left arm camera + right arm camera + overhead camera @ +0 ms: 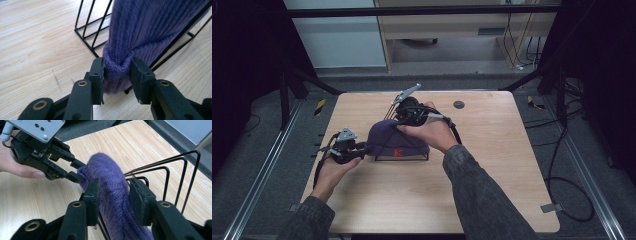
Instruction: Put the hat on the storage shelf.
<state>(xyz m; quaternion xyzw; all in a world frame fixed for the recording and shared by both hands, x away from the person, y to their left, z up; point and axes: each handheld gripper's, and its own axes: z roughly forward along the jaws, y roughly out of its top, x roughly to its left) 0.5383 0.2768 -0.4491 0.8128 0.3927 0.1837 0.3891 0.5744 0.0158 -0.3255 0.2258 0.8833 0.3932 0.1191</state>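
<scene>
A purple knit beanie with a red letter on its front lies draped over a black wire rack at the table's middle. My left gripper comes in from the left and pinches the rolled cuff; in the left gripper view both pads of this gripper press into the bunched cuff of the beanie. My right gripper reaches over the back of the beanie. In the right gripper view its jaws straddle the beanie loosely, without squeezing the knit. The left gripper is seen at the beanie's far end.
The rack's wire loops stand up to the right of the beanie. The wooden table has a dark round plug near its far edge. Black frame bars and cables lie around the table on the floor.
</scene>
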